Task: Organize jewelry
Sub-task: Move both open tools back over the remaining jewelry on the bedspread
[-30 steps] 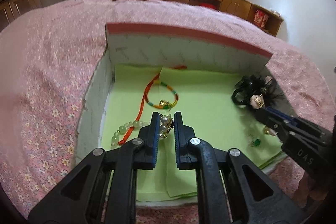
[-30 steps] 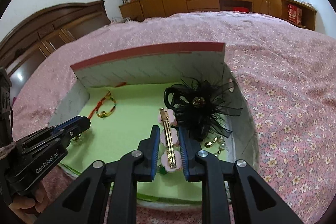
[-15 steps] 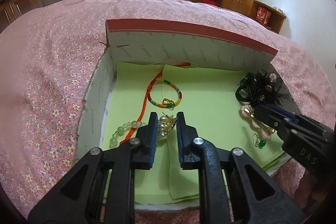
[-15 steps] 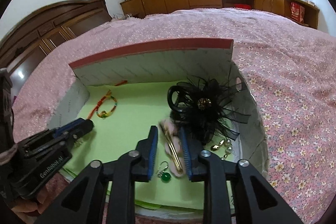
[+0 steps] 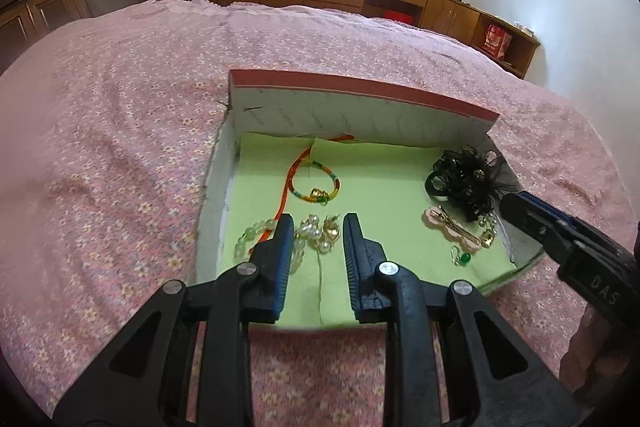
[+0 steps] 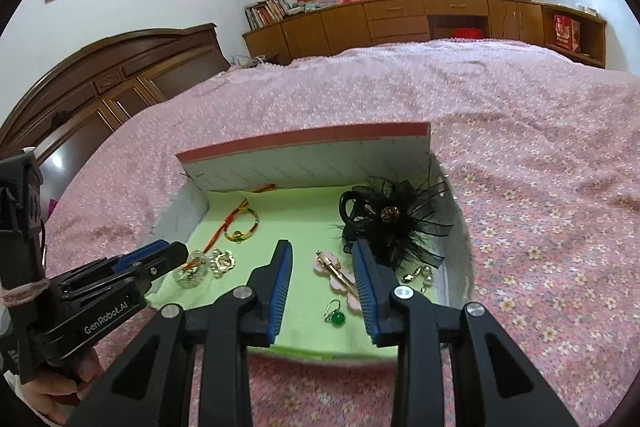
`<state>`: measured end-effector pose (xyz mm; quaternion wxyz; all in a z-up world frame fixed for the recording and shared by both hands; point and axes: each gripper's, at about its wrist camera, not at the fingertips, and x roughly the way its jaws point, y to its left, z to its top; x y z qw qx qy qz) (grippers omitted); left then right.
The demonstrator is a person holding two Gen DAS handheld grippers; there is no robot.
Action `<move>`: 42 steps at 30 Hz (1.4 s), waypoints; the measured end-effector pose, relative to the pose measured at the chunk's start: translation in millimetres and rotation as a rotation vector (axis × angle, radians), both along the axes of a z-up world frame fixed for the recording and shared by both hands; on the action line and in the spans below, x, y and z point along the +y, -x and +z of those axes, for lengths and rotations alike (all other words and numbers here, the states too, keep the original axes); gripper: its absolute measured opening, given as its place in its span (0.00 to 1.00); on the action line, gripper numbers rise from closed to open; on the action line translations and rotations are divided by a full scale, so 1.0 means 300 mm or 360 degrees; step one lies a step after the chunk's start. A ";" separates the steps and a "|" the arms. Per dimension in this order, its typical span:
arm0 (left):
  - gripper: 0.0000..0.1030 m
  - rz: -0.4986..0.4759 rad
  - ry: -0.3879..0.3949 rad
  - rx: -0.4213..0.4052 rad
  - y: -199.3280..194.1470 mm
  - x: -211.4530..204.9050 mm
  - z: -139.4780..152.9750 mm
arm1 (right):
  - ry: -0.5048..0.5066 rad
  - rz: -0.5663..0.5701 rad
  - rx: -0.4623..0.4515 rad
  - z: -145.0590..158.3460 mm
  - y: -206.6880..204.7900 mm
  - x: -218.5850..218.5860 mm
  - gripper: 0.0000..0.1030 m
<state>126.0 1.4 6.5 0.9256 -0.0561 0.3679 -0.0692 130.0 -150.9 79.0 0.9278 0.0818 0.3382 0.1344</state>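
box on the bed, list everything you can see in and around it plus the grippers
box: 1, white with red rim, on the bed
liner: green, box floor
cord bracelet: 1, multicolour, back left
pearl and gold pieces: cluster, front left
green beads: 1 strand, left edge
feather clip: 1, black, right
hair clip: 1, pink and gold, front right
green earring: 1, front
bedspread: pink floral
left gripper: open
right gripper: open

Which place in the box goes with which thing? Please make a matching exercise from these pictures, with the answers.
Things:
1. black feather hair piece
2. green bead earring
3. pearl and gold cluster
4. multicoloured cord bracelet

Places:
A. near the box's open front edge
B. right back corner
C. between the open fingers of the left hand-held gripper
D. toward the back, left of the middle

Pairs: 1-B, 2-A, 3-C, 4-D
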 end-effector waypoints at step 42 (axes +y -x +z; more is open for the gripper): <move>0.17 -0.0007 0.0011 0.0184 0.406 0.105 -0.051 | 0.0020 0.0180 0.0209 -0.051 0.485 0.080 0.37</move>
